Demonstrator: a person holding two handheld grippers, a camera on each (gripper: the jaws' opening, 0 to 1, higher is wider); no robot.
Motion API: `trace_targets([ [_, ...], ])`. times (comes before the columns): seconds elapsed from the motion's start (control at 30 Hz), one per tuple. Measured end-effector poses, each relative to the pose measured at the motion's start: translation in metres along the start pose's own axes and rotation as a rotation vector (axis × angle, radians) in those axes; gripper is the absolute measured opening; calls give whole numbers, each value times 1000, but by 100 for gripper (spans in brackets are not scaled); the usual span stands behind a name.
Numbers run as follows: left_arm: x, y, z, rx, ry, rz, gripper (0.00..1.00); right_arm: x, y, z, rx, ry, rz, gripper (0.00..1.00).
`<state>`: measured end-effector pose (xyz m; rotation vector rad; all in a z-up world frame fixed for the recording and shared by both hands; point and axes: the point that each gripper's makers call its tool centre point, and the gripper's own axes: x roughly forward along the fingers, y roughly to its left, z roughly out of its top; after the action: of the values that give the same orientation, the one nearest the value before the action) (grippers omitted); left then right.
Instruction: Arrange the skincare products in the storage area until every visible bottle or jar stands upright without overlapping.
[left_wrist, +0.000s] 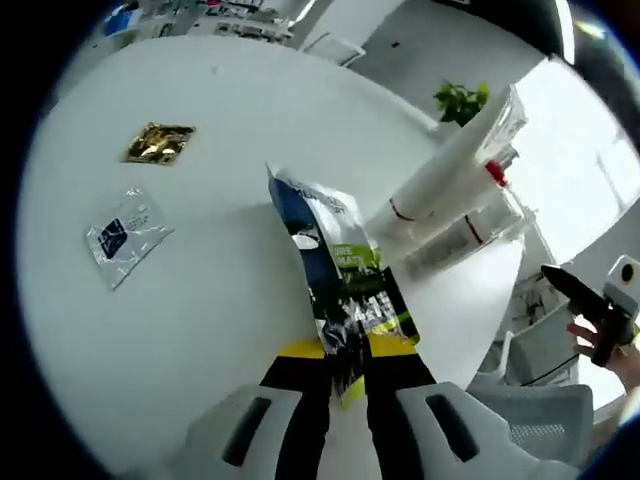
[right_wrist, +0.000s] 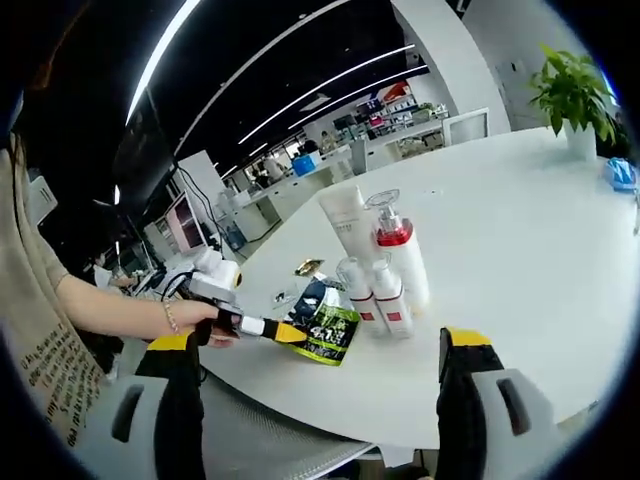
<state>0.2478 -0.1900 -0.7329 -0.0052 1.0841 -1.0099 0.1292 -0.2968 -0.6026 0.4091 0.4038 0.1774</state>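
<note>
Glossy blue-and-green foil pouch is being pinched upright by the left gripper, seemingly for placing beside the white bottles, while the right gripper is hanging spread, empty.

Bottles block the table centre, right side open
</note>
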Motion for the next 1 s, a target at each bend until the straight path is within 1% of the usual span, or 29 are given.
trace_targets([
  [0.03,0,2,-1,41,11,21,11,0,0,0,1,0,0,100],
  [0.1,0,4,-3,82,31,43,14,0,0,0,-1,0,-1,100],
  [0.17,-1,4,-1,114,29,57,16,0,1,0,1,1,1,100],
  [0.33,-2,8,-1,191,51,97,20,-1,1,0,0,3,3,100],
  [0.4,-4,12,-1,248,65,131,22,-1,1,-1,-3,4,2,100],
  [0.47,-5,14,-4,301,84,152,22,-2,2,-1,-2,4,4,100],
  [0.53,-7,15,-6,332,99,172,22,-1,3,-3,-4,10,9,100],
  [0.6,-9,16,-6,364,99,183,21,3,4,-6,-4,21,18,100],
  [0.67,-13,16,-6,370,93,187,21,7,7,-8,-4,34,32,100],
  [0.77,-17,15,-5,384,82,192,26,12,12,-9,-24,51,51,100],
  [0.87,-24,14,-7,396,73,197,30,19,15,-7,-31,59,73,100],
  [1.0,-37,16,-6,389,41,210,33,28,22,-7,-47,79,103,100],
])
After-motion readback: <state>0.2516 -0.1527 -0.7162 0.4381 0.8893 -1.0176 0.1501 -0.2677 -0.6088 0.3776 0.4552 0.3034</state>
